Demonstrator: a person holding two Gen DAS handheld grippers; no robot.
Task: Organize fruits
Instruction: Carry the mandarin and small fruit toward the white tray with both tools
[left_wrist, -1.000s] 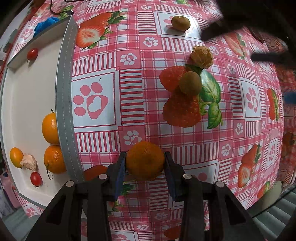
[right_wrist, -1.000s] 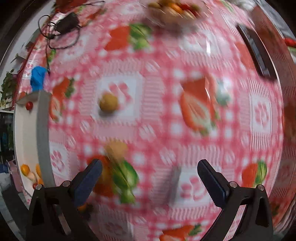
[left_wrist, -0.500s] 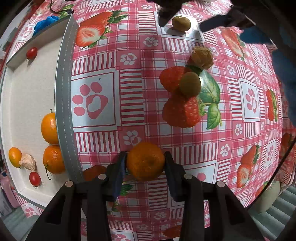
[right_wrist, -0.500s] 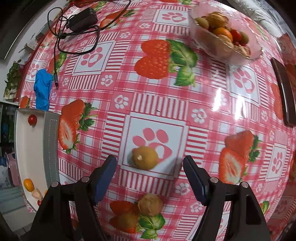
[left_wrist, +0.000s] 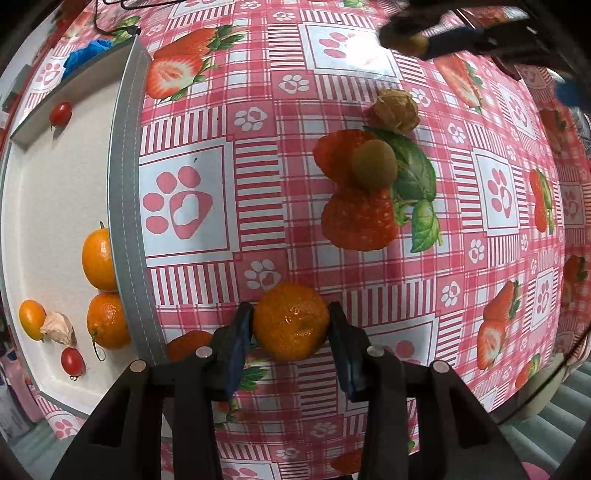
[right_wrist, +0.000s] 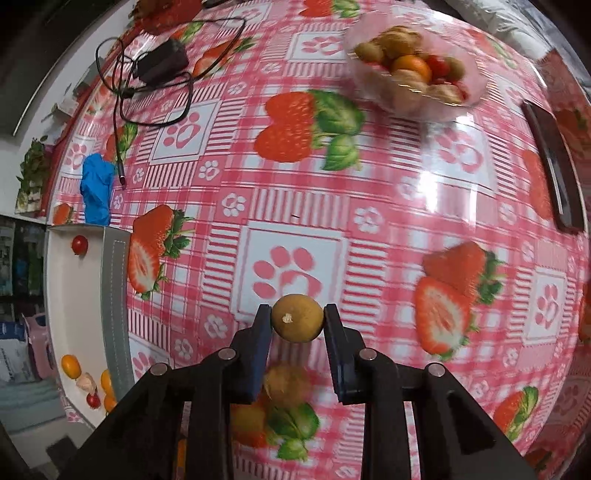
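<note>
Two grippers each clamp a fruit above the strawberry-print tablecloth; the left gripper has its fingers pressed on either side of an orange mandarin, just beside the white tray that holds more oranges and cherry tomatoes; the right gripper, jaws just closing, pinches a small yellow-brown round fruit over a paw-print square; a similar brown fruit and a papery husked one lie on the cloth; a clear bowl of mixed fruit sits at the far side.
</note>
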